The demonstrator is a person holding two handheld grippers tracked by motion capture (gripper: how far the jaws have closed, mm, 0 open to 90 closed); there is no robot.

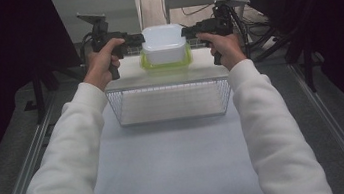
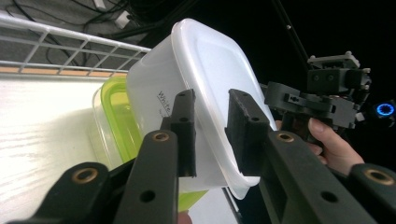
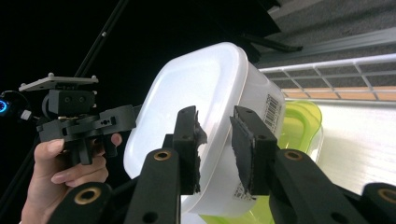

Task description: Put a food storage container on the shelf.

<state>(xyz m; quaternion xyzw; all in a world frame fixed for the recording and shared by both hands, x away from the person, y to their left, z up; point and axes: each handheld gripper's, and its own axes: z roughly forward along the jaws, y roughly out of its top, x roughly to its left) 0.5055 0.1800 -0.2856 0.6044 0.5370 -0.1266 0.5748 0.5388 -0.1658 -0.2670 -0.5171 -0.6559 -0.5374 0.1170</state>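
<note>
A white plastic tub (image 1: pixel 164 42) sits on top of a clear container with a green rim (image 1: pixel 166 65), at the far side of the wire rack's flat top (image 1: pixel 167 79). My left gripper (image 1: pixel 139 38) is at the tub's left edge and my right gripper (image 1: pixel 186 31) at its right edge. In the left gripper view the jaws (image 2: pixel 212 95) straddle the tub's rim (image 2: pixel 210 79) with a gap on both sides, so they are open. In the right gripper view the jaws (image 3: pixel 215 112) stand the same way around the opposite rim (image 3: pixel 205 88), also open. The green container (image 2: pixel 119 116) (image 3: pixel 303 121) shows beneath.
A wire rack (image 1: pixel 170 102) stands across the far half of the white table (image 1: pixel 174 167). A wire rail (image 2: pixel 70 42) runs behind the white shelf surface (image 2: pixel 46 130). Dark stands and cables lie beyond the table. Metal rails run along both sides of the table.
</note>
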